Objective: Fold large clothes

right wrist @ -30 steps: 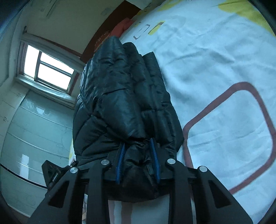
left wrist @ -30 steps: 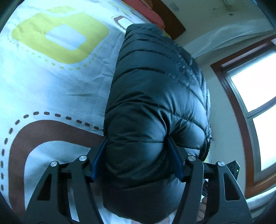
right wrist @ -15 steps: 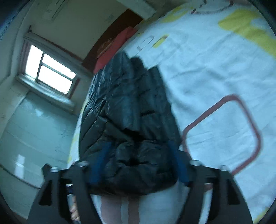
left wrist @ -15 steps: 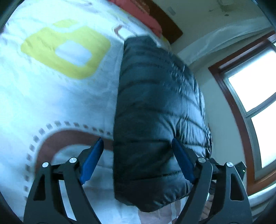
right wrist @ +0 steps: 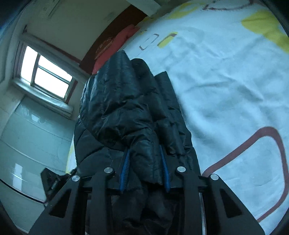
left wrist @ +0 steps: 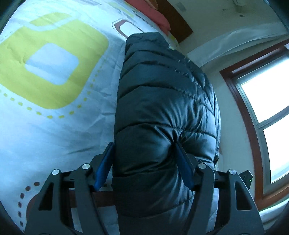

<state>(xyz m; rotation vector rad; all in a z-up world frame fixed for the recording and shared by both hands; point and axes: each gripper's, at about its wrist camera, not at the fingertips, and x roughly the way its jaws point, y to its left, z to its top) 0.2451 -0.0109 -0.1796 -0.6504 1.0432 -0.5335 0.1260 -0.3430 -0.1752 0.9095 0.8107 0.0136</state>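
A black quilted puffer jacket [left wrist: 162, 101] lies folded into a long bundle on the bed. My left gripper [left wrist: 144, 162] is shut on its near end, the blue pads pressed into the puffy fabric on both sides. In the right wrist view the jacket [right wrist: 126, 108] shows its bunched, layered side. My right gripper [right wrist: 145, 162] is shut on a thick fold of the jacket at the near end. The fingertips are sunk in the fabric.
The bedsheet [left wrist: 50, 126] is white with yellow and brown rounded shapes. A red pillow [left wrist: 150, 14] and a dark headboard [right wrist: 108, 39] lie at the far end. A window [left wrist: 267, 101] and wall are on the jacket's far side; the other gripper [right wrist: 52, 180] shows low left.
Half a second ago both grippers stood open around the jacket's end. Now both have closed on it again, and the view has shifted slightly along the bed.
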